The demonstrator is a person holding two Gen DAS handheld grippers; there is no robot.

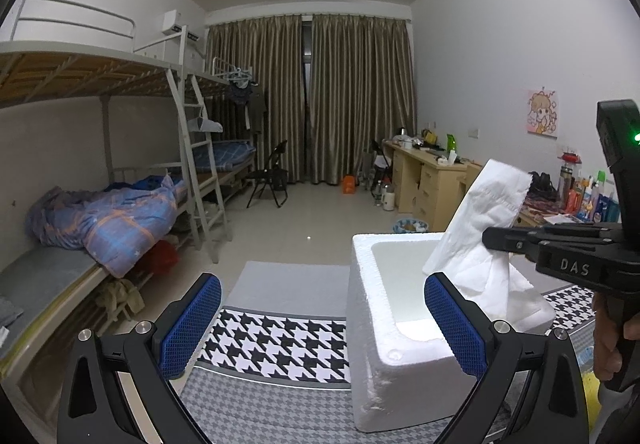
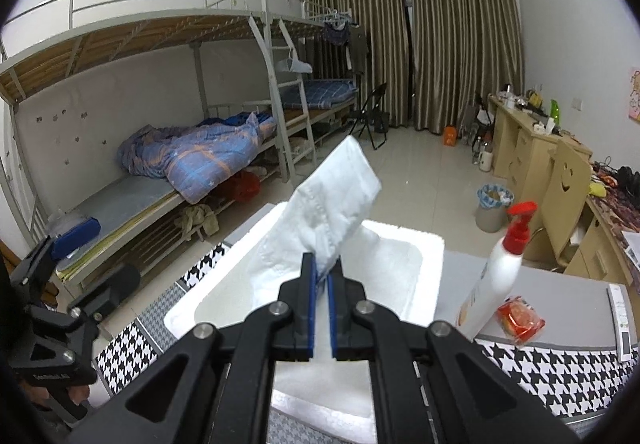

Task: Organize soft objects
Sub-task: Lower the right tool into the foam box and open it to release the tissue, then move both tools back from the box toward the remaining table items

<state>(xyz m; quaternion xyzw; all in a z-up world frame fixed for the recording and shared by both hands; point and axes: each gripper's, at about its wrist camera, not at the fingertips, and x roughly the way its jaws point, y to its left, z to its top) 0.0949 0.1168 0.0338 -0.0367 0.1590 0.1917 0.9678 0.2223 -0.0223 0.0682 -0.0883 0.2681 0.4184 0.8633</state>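
A white styrofoam box [image 1: 372,328] stands open on the houndstooth tablecloth [image 1: 276,344]. My right gripper [image 2: 322,276] is shut on a white tissue pack [image 2: 328,212] and holds it tilted over the box [image 2: 428,264]. The left wrist view shows the pack [image 1: 480,220] pinched by the right gripper [image 1: 496,236] above the box's right side. My left gripper [image 1: 320,328] is open and empty, low in front of the box's left wall. It also shows in the right wrist view [image 2: 72,240] at the far left.
A white pump bottle with a red top [image 2: 500,272] and a red packet [image 2: 520,320] stand right of the box. A remote [image 2: 622,320] lies further right. Bunk beds [image 1: 100,204] line the left, desks [image 1: 428,180] the right.
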